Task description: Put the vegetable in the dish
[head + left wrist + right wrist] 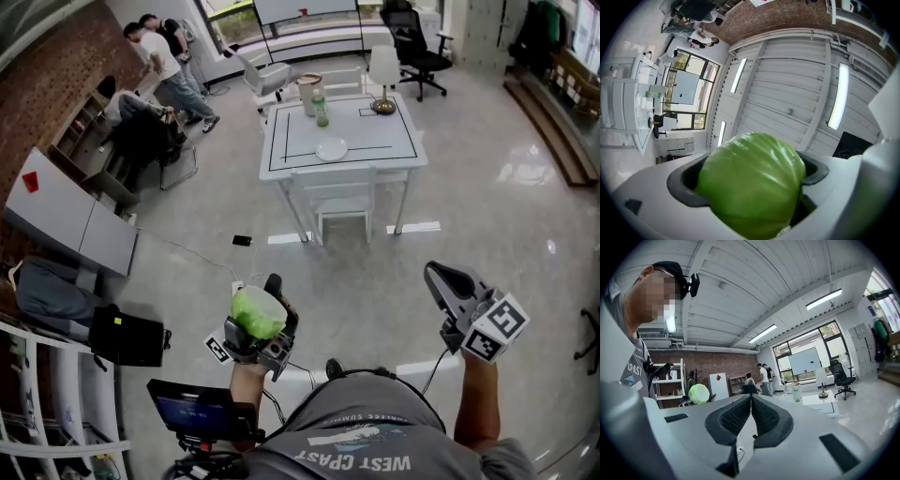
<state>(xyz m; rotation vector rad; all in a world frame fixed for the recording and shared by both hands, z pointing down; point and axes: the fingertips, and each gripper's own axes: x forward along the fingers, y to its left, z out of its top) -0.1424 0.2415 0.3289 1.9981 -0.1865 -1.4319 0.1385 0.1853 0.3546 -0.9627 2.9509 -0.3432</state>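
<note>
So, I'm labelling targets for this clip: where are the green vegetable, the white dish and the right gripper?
green vegetable (258,312): head view, middle of its rounded top.
white dish (331,149): head view, its bare centre.
right gripper (751,399): right gripper view, where its shut jaws meet.

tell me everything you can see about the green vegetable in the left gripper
The pale green round vegetable looks like a small cabbage: smooth, glossy and faintly ribbed. It may be plastic, but that is a guess. It is clamped between the dark pads of the left hand-held gripper and bulges out past them. It is held in the air above the shiny floor, far from the white table and the white dish on it. Nothing else touches it.
</note>
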